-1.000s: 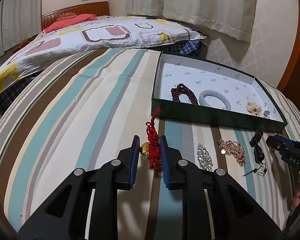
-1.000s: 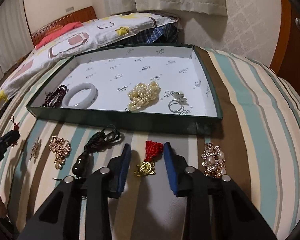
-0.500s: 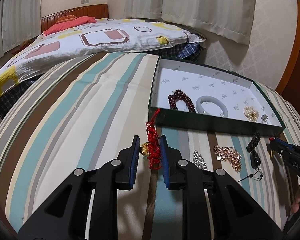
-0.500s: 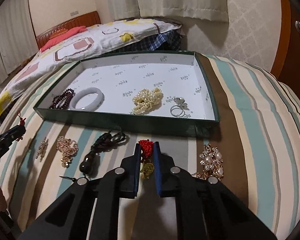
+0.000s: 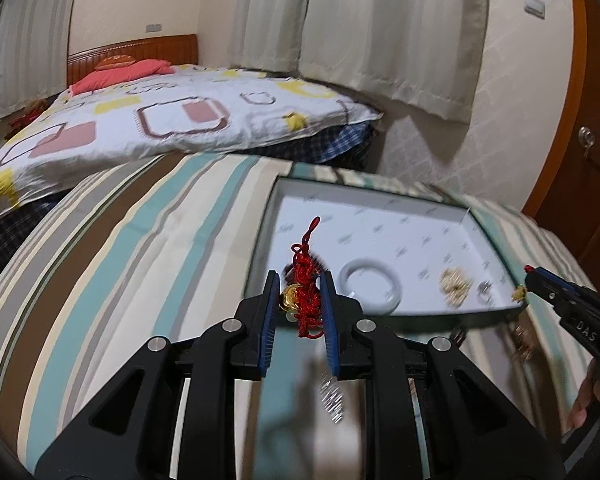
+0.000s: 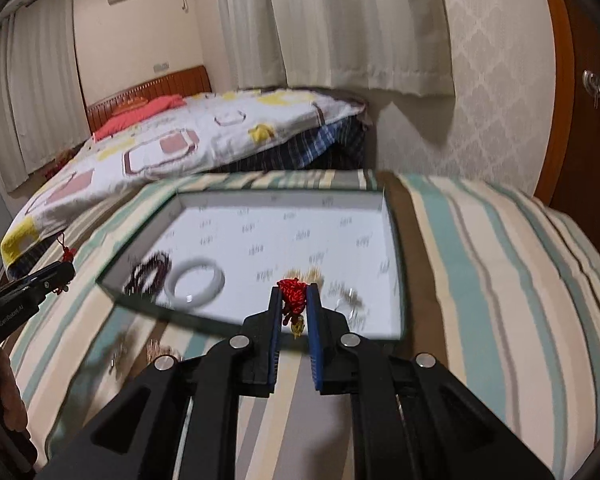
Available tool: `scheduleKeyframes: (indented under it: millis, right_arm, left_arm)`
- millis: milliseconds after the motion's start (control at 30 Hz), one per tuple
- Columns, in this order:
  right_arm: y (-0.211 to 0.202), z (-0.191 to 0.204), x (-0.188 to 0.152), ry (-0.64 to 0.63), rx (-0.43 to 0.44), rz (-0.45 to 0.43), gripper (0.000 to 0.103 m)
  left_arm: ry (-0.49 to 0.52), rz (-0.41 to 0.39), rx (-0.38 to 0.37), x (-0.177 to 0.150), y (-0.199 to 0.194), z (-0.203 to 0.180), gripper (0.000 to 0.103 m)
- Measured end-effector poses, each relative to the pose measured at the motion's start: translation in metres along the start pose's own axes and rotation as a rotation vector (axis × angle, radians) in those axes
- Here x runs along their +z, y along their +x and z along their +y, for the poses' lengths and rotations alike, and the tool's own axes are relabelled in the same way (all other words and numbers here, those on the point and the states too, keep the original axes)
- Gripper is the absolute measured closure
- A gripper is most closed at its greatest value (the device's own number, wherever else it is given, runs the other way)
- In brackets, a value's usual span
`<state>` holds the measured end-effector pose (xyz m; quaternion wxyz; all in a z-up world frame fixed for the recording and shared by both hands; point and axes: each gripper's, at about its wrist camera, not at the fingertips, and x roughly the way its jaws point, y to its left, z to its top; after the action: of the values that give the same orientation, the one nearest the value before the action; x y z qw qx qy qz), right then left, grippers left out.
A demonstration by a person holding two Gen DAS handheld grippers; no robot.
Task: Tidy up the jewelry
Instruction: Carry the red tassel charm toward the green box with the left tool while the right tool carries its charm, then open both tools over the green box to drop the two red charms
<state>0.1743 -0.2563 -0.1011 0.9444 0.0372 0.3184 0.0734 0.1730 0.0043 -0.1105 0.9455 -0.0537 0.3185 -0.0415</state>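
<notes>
My left gripper [image 5: 299,284] is shut on a red knotted charm [image 5: 306,264] with a gold piece, held in the air in front of the green tray [image 5: 400,228]. My right gripper [image 6: 294,296] is shut on a second red knot charm [image 6: 293,289], its gold piece dangling below, over the tray's near wall [image 6: 204,320]. Inside the white-lined tray lie a white bangle [image 6: 195,282], a dark bead bracelet [image 6: 148,276], a pearl cluster [image 5: 454,284] and a ring [image 5: 485,290]. Each gripper shows at the edge of the other's view.
Loose jewellery lies blurred on the striped bedspread in front of the tray: a silver brooch [image 5: 332,396] and gold pieces [image 6: 120,354]. A patterned quilt [image 5: 172,120] is heaped behind. A wooden door [image 5: 588,152] stands at the right.
The right gripper's jaws closed on the red charm that lay between them. Both grippers then rose off the bedspread with their charms, and the tray now sits lower in both views.
</notes>
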Motion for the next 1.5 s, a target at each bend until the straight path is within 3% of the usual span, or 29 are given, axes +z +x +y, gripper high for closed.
scheduleKeyframes:
  millis: [200,400,867,1300,1500]
  right_arm:
    - [0.010,-0.008,0.032,-0.013,-0.011,-0.070,0.090]
    - [0.030,-0.020,0.048,-0.013,-0.024,-0.085,0.090]
    - [0.114,-0.049,0.030,0.034,-0.039,0.112,0.090]
    - [0.128,-0.051,0.025,0.041,-0.033,0.187,0.089]
    - [0.128,-0.050,0.026,0.035,-0.032,0.180,0.078]
  left_arm:
    - [0.019,-0.034,-0.047,0.030,0.017,-0.020,0.083]
    - [0.021,-0.010,-0.066,0.056,0.060,-0.032,0.083]
    - [-0.001,0.216,-0.016,0.052,0.166,-0.017,0.083]
    - [0.008,0.308,-0.015,0.045,0.185,-0.017,0.082]
    - [0.010,0.307,-0.002,0.047,0.185,-0.017,0.069]
